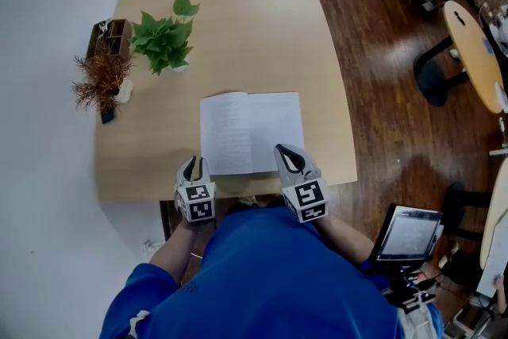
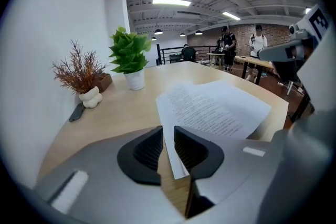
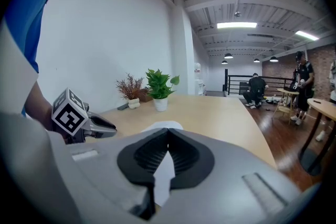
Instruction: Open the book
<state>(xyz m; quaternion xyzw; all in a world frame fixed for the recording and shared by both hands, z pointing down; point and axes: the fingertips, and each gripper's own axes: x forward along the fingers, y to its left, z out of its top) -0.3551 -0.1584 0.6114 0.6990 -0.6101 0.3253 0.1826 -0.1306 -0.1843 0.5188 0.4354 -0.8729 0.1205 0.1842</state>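
white pages face up: the book [image 1: 252,131] lies open and flat on the wood tabletop [image 1: 254,28], near the front edge. the left tongs [image 1: 195,166] hang just beside the book's near left corner. their jaws stand a little apart, with only a thin gap and nothing pinched. the right tongs [image 1: 284,149] sit at the book's near right corner with jaw tips touching; no view shows a page pinched there. a green plant [image 1: 165,40] and a dry brown plant [image 1: 101,79] stand by the far left edge.
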